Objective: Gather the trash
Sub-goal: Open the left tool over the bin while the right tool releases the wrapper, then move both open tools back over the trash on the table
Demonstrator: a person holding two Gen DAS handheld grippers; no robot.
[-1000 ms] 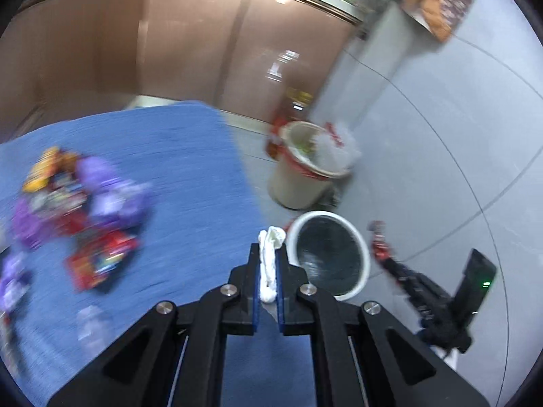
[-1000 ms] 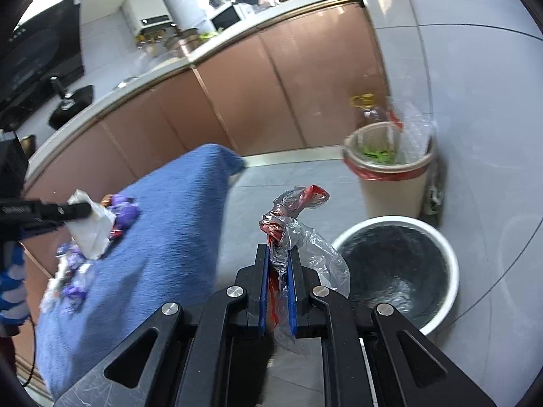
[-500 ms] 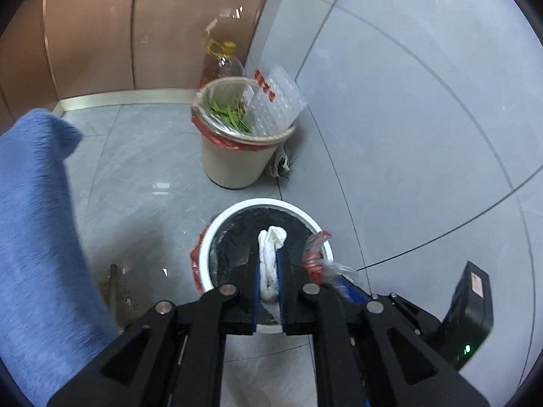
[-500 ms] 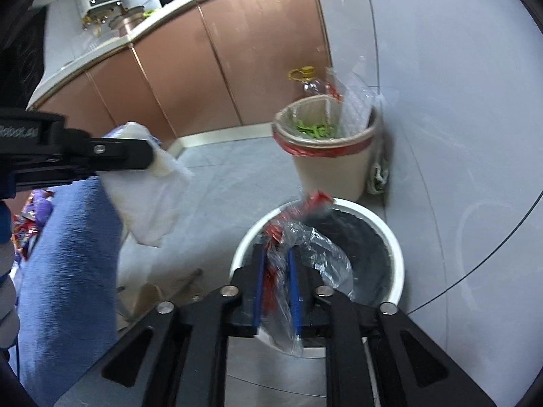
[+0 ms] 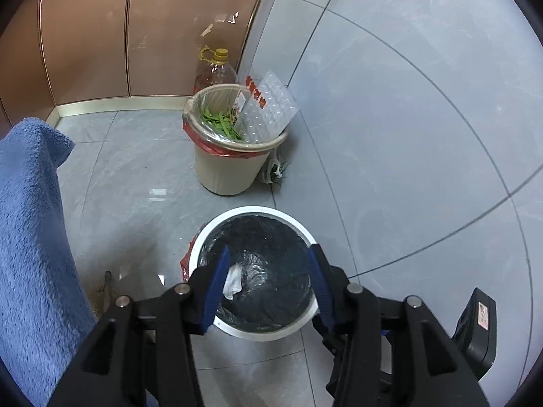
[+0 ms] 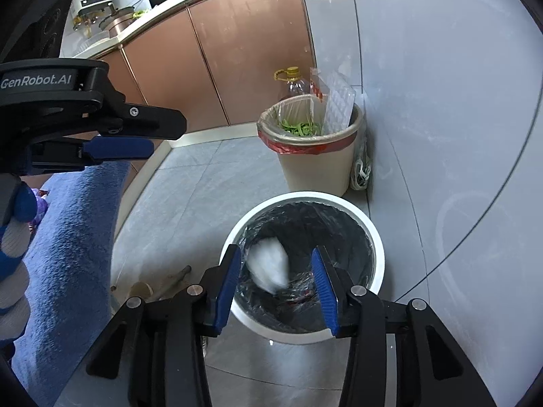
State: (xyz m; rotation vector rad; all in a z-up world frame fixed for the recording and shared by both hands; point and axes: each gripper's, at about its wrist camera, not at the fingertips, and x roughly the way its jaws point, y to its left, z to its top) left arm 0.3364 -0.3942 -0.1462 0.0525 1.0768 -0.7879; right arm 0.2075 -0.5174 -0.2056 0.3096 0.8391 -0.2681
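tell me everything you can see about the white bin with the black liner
The white bin is a round, upright, plastic-looking pail standing on the grey tile floor, just in front of the beige bin but apart from it. A shiny, wrinkled black liner fills its inside; some red plastic shows at its outer left side. White tissue is inside it, blurred. Both grippers, left and right, hang open above its mouth without touching it.

Ahead of me a beige bin [image 5: 234, 159] with a red liner holds green scraps and a clear plastic tray [image 5: 269, 108]. An oil bottle [image 5: 214, 73] stands behind it against copper cabinets [image 5: 135, 34]. Blue cloth [image 5: 30, 237] drapes at my left.
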